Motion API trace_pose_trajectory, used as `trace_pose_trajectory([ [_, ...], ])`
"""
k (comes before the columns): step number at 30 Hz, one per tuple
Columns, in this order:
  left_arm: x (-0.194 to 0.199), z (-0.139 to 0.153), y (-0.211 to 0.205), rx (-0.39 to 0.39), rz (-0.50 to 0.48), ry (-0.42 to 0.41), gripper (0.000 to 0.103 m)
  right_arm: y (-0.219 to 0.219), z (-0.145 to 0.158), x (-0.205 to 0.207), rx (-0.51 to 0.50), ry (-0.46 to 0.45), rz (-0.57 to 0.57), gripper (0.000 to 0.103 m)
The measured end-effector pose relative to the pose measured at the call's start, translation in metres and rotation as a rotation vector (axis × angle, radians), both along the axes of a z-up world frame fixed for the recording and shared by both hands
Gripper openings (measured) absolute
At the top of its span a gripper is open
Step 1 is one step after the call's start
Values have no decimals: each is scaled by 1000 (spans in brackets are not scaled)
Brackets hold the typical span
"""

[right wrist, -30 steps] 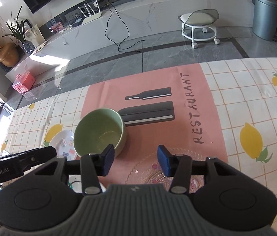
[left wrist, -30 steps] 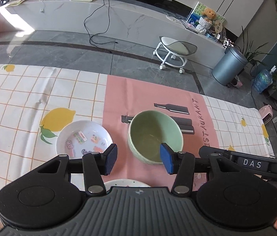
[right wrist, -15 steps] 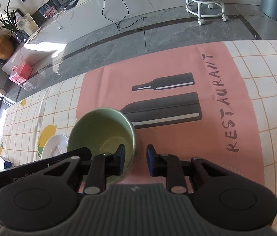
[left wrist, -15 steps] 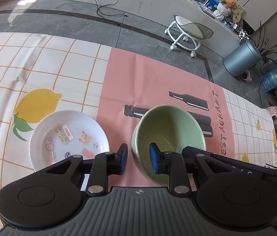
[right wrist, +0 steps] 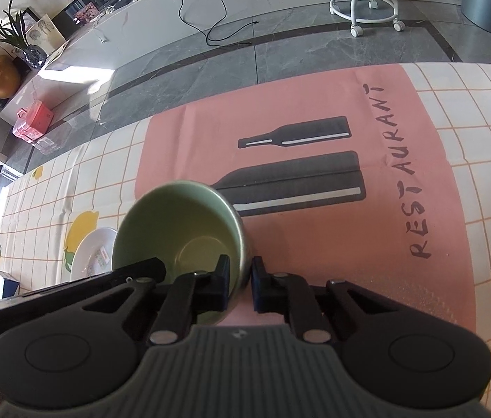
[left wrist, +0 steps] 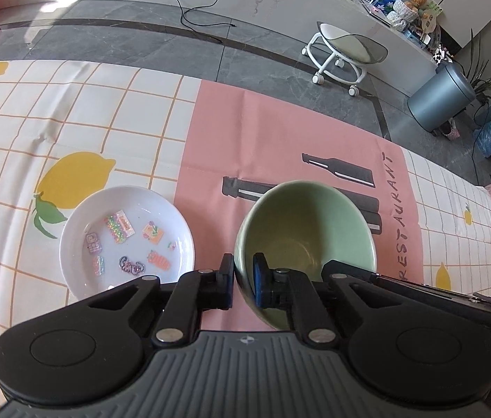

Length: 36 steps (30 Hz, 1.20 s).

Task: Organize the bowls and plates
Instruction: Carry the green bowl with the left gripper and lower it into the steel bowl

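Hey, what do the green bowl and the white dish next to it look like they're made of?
Green bowl: probably glazed ceramic, judging by the thick rim and the soft sheen on its smooth pale green surface.
White dish: glossy white, ceramic or maybe melamine; light glints on its rim, and small colourful pictures show on its inner face.

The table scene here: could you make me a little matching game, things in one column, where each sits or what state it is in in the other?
Things:
1. green bowl
2. white plate
3. left gripper
4. wheeled stool

Descriptions:
A. on the floor beyond the table
B. on the checked cloth, beside a lemon print
C. closing on a rim
D. on the pink mat, gripped from two sides

Pairs: 1-D, 2-B, 3-C, 4-A
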<state>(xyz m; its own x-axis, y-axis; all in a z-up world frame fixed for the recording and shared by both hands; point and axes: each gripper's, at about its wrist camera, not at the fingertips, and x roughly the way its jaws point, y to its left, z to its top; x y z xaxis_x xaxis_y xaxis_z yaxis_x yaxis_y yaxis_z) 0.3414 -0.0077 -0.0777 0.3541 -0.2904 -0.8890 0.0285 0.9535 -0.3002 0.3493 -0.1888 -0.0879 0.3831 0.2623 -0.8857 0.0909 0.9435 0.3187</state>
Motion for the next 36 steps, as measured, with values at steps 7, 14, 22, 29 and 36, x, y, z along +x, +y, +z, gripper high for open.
trace_pose_trajectory([
  [7,-44,47,3,22,31,-56,11,2,33,-36,38,-16,6,10],
  [14,-106,105,15,25,64,-140,11,10,86,-104,83,-82,29,10],
  [22,-175,136,35,11,116,-200,12,24,128,-178,128,-161,76,11],
  [29,-225,118,48,-28,161,-167,12,29,122,-234,156,-150,101,11],
  [36,-250,82,53,-62,185,-99,12,26,86,-264,174,-76,89,10],
])
